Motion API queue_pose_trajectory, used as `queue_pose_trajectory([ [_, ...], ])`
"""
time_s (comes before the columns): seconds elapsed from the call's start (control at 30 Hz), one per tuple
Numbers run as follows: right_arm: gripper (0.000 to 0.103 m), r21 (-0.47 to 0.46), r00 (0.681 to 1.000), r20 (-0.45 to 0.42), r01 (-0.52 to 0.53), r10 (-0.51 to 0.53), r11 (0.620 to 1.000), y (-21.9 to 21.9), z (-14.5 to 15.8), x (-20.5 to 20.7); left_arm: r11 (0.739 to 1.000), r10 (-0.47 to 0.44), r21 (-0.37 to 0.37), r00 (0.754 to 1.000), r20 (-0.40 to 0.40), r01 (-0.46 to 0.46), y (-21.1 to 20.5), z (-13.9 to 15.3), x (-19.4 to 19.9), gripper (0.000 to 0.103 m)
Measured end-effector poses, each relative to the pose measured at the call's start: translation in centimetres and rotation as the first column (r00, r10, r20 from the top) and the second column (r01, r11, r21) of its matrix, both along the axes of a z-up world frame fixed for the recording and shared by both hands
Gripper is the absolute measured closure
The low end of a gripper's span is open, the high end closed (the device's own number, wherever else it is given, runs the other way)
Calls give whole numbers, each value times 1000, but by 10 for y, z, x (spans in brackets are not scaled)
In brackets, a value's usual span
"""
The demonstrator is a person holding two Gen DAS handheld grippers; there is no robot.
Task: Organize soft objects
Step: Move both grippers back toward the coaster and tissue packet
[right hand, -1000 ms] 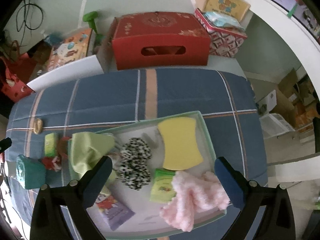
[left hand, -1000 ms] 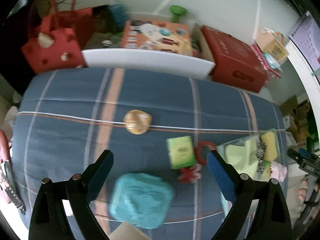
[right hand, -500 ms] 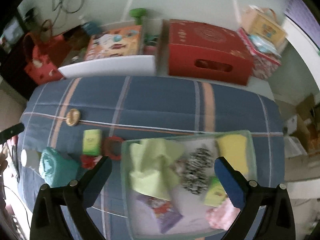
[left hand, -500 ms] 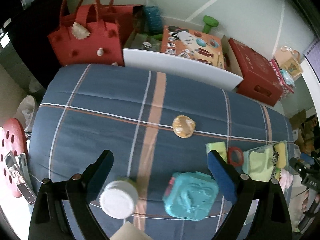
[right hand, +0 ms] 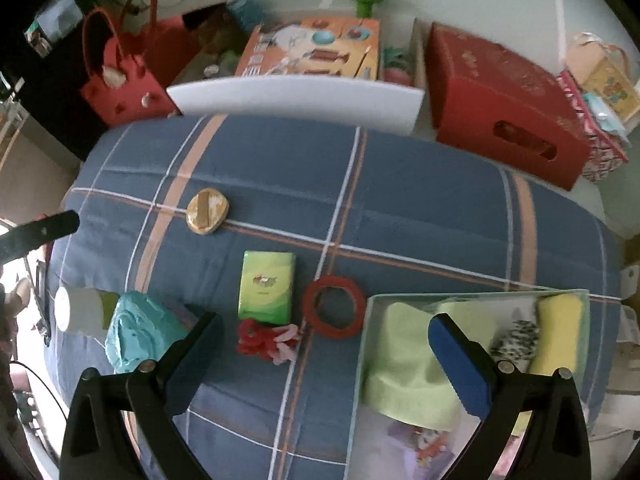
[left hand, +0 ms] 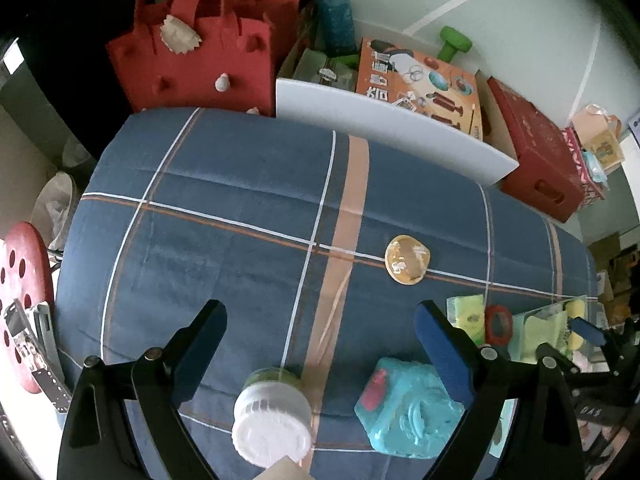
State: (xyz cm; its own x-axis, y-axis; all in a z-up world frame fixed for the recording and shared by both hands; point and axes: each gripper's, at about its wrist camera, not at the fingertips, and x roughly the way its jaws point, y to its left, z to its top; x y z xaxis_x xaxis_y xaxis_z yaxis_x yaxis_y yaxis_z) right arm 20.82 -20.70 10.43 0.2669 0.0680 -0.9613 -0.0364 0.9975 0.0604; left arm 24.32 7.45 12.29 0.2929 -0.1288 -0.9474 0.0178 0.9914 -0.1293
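On the blue plaid cloth lie a green tissue pack [right hand: 267,287], a red-and-pink scrunchie [right hand: 267,339], a red ring [right hand: 334,307], a teal soft pouch [right hand: 140,336] and a tan round bun-like item [right hand: 207,211]. A clear tray [right hand: 476,295] at the right holds a light green cloth [right hand: 404,376], a spotted scrunchie [right hand: 516,342] and a yellow sponge [right hand: 558,332]. My right gripper [right hand: 324,354] hangs open above the scrunchie and ring. My left gripper [left hand: 320,344] is open over the cloth; the teal pouch [left hand: 408,408] sits near its right finger.
A white-capped jar [left hand: 272,420] lies by the teal pouch. Behind the table stand a red felt bag [left hand: 200,48], a white bin [left hand: 384,132] holding an orange box [left hand: 420,80], and a red carton [right hand: 508,104]. A red stool [left hand: 22,304] is left.
Both cameras swung left. The tray slid to the right edge of the right view and the loose items came under the right gripper. The jar came into the left view.
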Motion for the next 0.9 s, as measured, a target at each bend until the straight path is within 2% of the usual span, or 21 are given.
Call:
queue_pose_trajectory([
  [0.3,1,4,997,-71,-25,25,1000,18,-42,23,1000,-19,13,997,-79,20,-20,-30,27,8],
  [0.4,9,12,996,-86,-22,23,1000,16,-52,28,999,-29,27,994,-106,32,-29,-44,35,8],
  [0.53,22,8,995,-97,-17,18,1000,9,-59,33,1000,-28,0,989,-145,28,-33,-60,40,8],
  [0.67,28,8,994,-109,-21,22,1000,2,-61,35,999,-36,4,987,-158,37,-38,-69,40,8],
  [0.9,30,-10,992,-115,-57,55,998,3,-64,36,999,-41,-10,983,-176,40,-48,-73,46,8],
])
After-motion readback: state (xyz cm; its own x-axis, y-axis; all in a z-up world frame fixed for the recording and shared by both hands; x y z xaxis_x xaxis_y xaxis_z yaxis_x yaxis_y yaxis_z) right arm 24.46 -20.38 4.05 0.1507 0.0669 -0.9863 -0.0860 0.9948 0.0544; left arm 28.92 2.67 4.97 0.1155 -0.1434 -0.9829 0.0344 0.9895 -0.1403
